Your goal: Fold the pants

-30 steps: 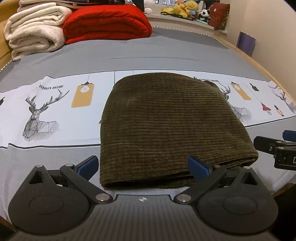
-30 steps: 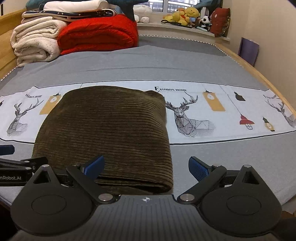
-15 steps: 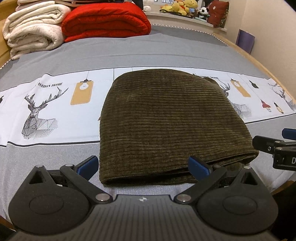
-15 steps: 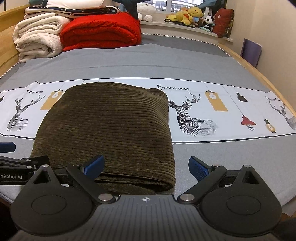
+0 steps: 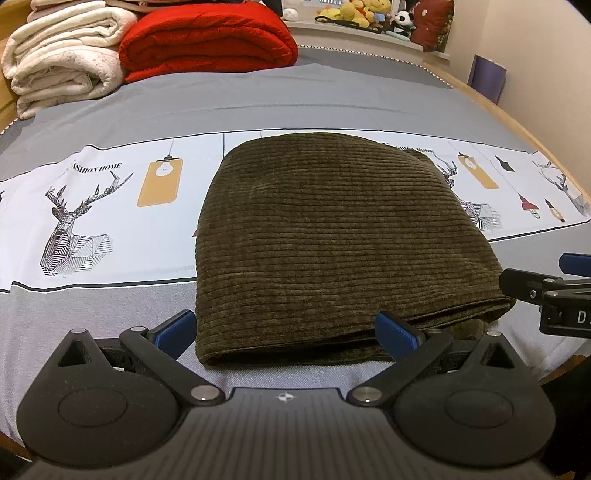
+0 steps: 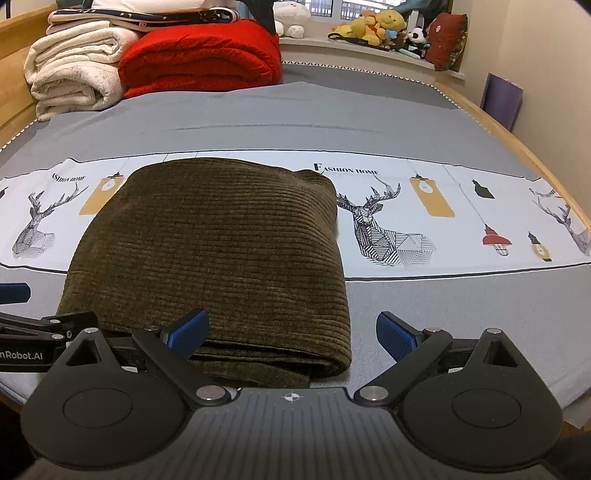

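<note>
The pants [image 5: 332, 240] lay folded into a thick, roughly square bundle on the bed sheet [image 5: 258, 92], straddling its white printed band and the grey strip nearer the cameras. They were dark olive-brown corduroy with ribs running crosswise, the top face smooth and slightly domed, the far edge rounded, and the near edge showed several stacked layers, with one lower layer poking out a little at the near right corner. In the left wrist view, a printed deer [image 5: 74, 229] sat at 9 o'clock of the bundle, cream blankets [image 5: 62, 55] at 11 o'clock and a red blanket [image 5: 207, 37] at 12 o'clock, both far back; soft toys [image 5: 354, 14] lined the ledge toward 1 o'clock. The left gripper [image 5: 284, 328] hovered at 6 o'clock of the bundle with its blue-padded jaws spread wide, the left pad just beside the near left corner, the right pad in front of the near edge, pinching nothing. At 3 o'clock the right gripper [image 5: 554, 291] showed only partly there. In the right wrist view the pants [image 6: 210, 251] lay toward 10 o'clock, and the right gripper [image 6: 291, 332] also stood spread wide and empty, its left pad over the near edge, its right pad above bare grey sheet at 4 o'clock of the bundle
</note>
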### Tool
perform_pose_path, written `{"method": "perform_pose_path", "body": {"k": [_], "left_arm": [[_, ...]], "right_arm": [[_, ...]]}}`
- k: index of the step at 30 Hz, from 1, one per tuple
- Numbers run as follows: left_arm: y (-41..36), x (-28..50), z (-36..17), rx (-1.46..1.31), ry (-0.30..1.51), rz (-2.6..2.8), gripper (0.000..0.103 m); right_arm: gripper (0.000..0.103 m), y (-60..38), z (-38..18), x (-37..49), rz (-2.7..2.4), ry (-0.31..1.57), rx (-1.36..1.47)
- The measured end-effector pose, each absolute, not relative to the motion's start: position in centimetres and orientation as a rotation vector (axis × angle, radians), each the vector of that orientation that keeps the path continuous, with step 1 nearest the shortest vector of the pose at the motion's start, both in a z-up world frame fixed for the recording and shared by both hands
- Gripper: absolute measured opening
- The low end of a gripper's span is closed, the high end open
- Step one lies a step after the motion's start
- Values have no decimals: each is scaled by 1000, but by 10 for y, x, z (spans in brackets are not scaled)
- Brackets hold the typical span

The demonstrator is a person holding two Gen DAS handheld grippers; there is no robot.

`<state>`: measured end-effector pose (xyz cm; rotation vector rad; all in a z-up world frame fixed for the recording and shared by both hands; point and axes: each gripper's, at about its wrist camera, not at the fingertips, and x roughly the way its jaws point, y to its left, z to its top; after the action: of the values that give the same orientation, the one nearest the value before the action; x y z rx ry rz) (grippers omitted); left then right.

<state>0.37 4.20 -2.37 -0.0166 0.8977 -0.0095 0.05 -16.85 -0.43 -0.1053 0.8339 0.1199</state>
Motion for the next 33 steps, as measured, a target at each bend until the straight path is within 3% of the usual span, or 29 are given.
{"method": "perform_pose_path", "body": {"k": [33], "left_arm": [[40, 0, -21, -5, 876, -47, 103]], "right_arm": [[97, -165, -2, 1, 132, 830, -106]]}}
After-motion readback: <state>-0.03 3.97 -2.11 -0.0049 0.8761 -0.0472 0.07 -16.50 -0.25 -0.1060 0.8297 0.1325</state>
